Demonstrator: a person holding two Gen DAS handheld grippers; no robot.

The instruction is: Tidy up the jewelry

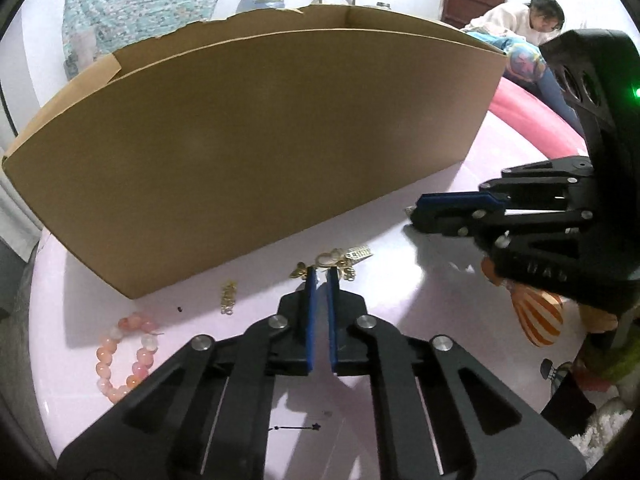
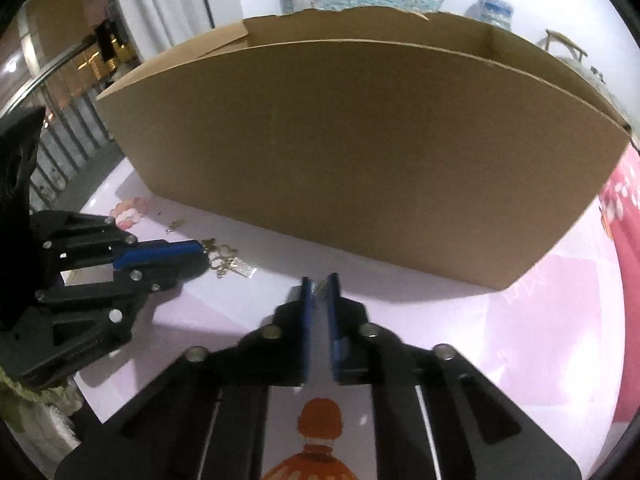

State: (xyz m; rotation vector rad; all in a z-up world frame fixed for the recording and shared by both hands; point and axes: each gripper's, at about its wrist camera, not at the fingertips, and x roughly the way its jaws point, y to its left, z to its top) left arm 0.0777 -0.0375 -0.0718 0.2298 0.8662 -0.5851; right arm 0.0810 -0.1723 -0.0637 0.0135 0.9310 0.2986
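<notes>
Here, pink tabletop [image 1: 380, 240], cardboard box [image 1: 256, 152].

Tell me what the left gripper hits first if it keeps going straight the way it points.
The left gripper probably meets the gold charms at its tips first, then the cardboard box behind them.

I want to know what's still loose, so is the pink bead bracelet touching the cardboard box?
Apart. In the left wrist view the pink bead bracelet lies on the pink table, with bare tabletop showing between it and the cardboard box.
</notes>
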